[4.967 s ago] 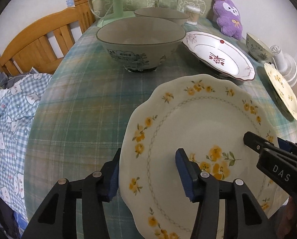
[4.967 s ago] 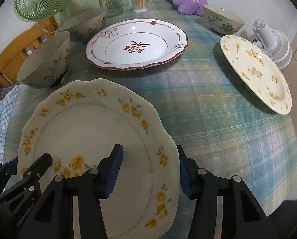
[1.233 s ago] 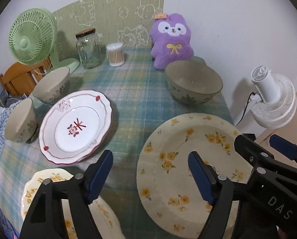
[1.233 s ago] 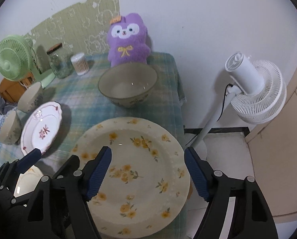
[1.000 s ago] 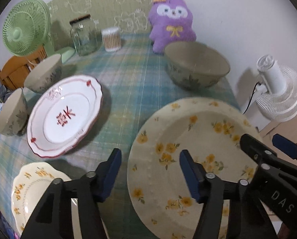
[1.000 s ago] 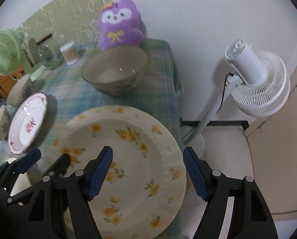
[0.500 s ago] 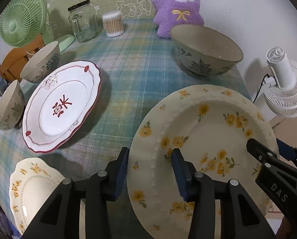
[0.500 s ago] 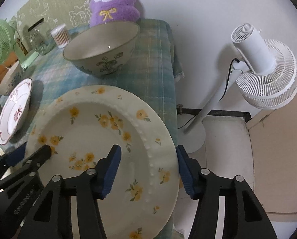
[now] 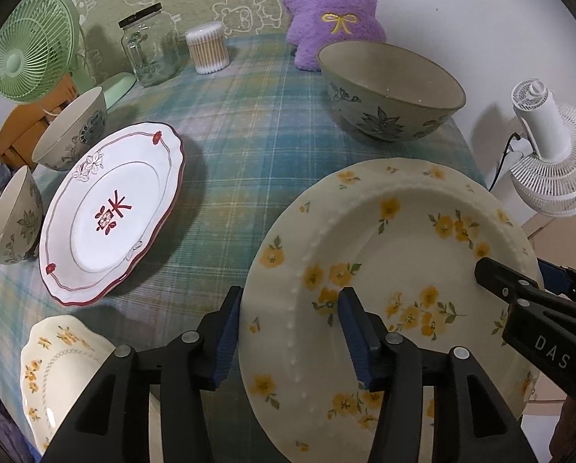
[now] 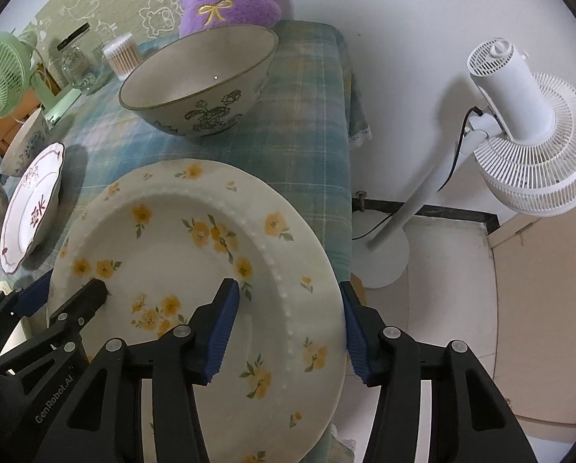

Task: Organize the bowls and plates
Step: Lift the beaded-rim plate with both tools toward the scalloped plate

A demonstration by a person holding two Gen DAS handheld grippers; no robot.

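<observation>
Where the plaid-covered surface [image 9: 249, 146] ends on its right-hand side, we see the yellow-flowered plate [image 9: 396, 270]: cream, round, with a beaded ridge inside the rim and small yellow blossoms scattered over it. It sits at that edge, its far side reaching over the drop toward the floor.

Our left gripper [image 9: 292, 332] straddles the plate's left rim, one blue pad outside the edge and one over the inner face; its jaws have just been opening a little, with the rim between them, and we cannot tell whether the pads press. Our right gripper [image 10: 288, 320] straddles the opposite rim in the same way, half open, and contact is likewise unclear.

Five seconds ago both grippers were set on the scalloped flowered plate [image 9: 56, 366], which now lies alone at the near left corner. A second ago the jaws stood wider around this plate.

Beyond it stands a large floral bowl [image 9: 392, 92], close to the plate's far rim. The red-trimmed plate [image 9: 110, 212] lies well apart to the left, with open cloth between. Past the surface's edge a white standing fan [image 10: 519, 123] stands near on the floor.
</observation>
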